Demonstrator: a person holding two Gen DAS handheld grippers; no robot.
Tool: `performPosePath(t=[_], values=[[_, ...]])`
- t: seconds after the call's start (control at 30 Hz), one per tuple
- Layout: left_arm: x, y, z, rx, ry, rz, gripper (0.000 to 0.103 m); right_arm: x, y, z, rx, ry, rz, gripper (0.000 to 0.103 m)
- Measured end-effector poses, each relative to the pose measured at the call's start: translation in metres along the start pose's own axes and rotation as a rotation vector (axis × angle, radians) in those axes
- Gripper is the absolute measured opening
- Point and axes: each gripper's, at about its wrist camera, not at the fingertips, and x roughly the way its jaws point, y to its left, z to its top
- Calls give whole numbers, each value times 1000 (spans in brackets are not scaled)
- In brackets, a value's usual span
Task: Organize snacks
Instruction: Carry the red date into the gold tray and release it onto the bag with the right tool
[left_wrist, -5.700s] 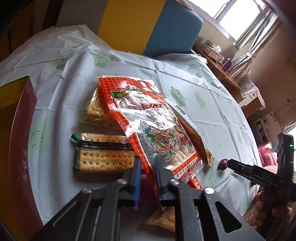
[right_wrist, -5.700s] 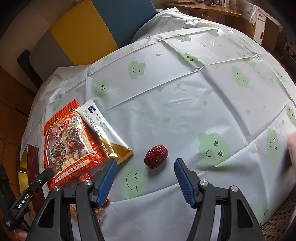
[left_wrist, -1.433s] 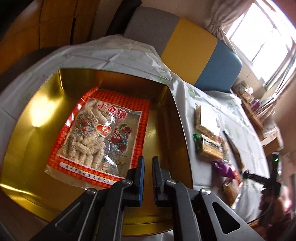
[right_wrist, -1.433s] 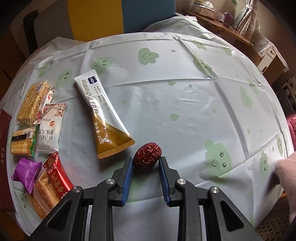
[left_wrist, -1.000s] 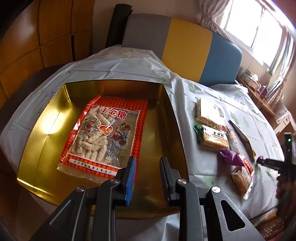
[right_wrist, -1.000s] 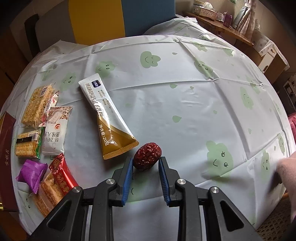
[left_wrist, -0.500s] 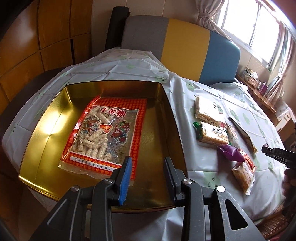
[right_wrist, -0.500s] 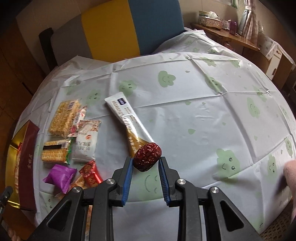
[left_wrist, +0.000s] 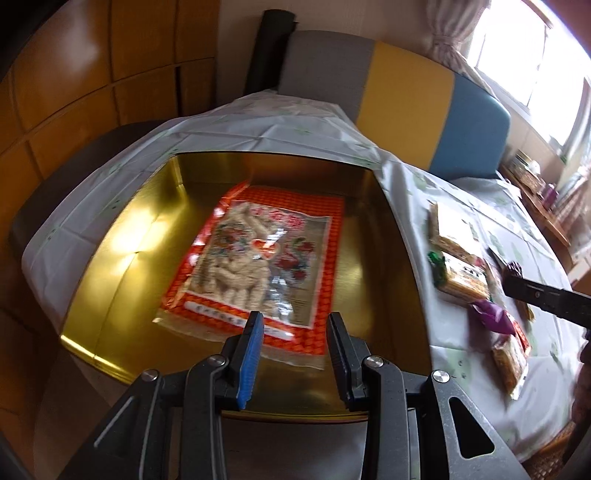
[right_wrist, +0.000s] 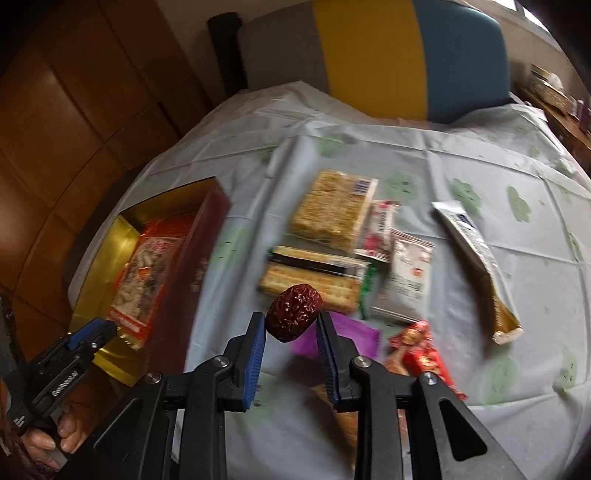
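In the left wrist view, a gold-lined box (left_wrist: 110, 258) holds a flat red-orange snack bag (left_wrist: 266, 258). My left gripper (left_wrist: 295, 319) hovers open over the box's near edge with nothing between its fingers. At the right edge my right gripper (left_wrist: 517, 284) comes in over the loose snacks. In the right wrist view, my right gripper (right_wrist: 290, 318) is shut on a wrinkled red date (right_wrist: 294, 312), held in the air above a cracker pack (right_wrist: 314, 277). The box (right_wrist: 96, 280) and my left gripper (right_wrist: 96, 332) lie to the lower left.
On the smiley tablecloth lie a rice-crisp pack (right_wrist: 332, 206), a white packet (right_wrist: 406, 280), a long white-and-gold sachet (right_wrist: 476, 258), a purple packet (right_wrist: 354, 338) and a red packet (right_wrist: 421, 350). A grey, yellow and blue seat back (left_wrist: 406, 92) stands behind the table.
My right gripper has lifted the date off the cloth and swung it left, over the snack packs. My left gripper's jaws have widened and it has drawn back from the bag.
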Motion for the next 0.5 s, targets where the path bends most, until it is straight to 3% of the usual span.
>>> performPosePath(t=[0.2,0.33,0.5], values=[[-1,20,2,-38,-24,30,36,22,71,25,-115,22,129,28],[-1,26,2,-48,-25,36,36,46,107,40,-178,39,140,28],[-2,29,1,-47,-29,41,36,78,126,52,-205,35,82,32]])
